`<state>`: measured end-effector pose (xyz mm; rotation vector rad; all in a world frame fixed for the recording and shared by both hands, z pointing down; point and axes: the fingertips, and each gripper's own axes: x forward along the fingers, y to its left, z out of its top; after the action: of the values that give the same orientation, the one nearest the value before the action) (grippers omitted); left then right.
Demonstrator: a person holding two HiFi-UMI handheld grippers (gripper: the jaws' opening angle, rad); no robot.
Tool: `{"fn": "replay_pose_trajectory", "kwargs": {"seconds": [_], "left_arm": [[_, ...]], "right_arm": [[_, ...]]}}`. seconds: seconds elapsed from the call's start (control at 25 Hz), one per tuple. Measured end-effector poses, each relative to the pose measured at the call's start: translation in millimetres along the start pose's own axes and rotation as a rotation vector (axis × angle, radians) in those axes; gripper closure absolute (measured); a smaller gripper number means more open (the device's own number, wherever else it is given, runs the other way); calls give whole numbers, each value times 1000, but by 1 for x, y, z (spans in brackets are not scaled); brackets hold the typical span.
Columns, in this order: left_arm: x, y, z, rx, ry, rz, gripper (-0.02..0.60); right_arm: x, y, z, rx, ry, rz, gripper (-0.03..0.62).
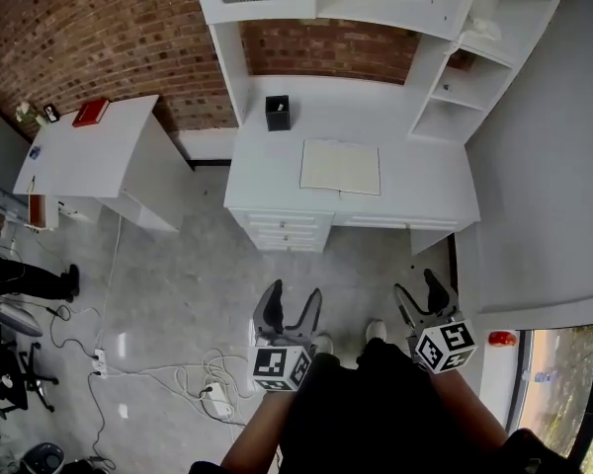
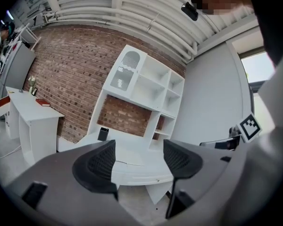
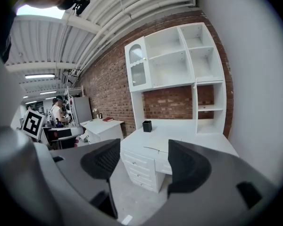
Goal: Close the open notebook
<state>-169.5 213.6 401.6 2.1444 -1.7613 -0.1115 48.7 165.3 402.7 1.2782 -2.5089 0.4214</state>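
Note:
The open notebook [image 1: 341, 166] lies flat with pale pages up on the white desk [image 1: 267, 181], near its front edge. It shows as a thin pale sheet in the left gripper view [image 2: 127, 160] and in the right gripper view [image 3: 156, 142]. My left gripper [image 1: 289, 309] and right gripper [image 1: 423, 292] hang over the floor in front of the desk, well short of the notebook. Both stand open with nothing between their jaws. In their own views the left gripper [image 2: 137, 161] and the right gripper [image 3: 142, 160] point toward the desk.
A black pen holder [image 1: 277, 112] stands at the desk's back left. White shelving [image 1: 455, 77] rises at the desk's back and right. A second white table [image 1: 128, 156] with a red book [image 1: 90, 113] stands to the left. Cables and a power strip [image 1: 101, 363] lie on the floor.

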Motion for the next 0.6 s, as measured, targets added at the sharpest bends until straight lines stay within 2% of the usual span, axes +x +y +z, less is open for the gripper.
{"fn": "replay_pose_trajectory", "kwargs": {"seconds": [0.12,0.28,0.6], "left_arm": [[0,7,-2,-21,1,5,284],[-1,14,0,-34,-28,53,284],[49,36,-4,-62,-1,129,284]], "right_arm": [[14,9,-1,-7,8,26,293],[32,18,2,-17,17,79,292],[106,-11,15,-22,13,174,292]]}}
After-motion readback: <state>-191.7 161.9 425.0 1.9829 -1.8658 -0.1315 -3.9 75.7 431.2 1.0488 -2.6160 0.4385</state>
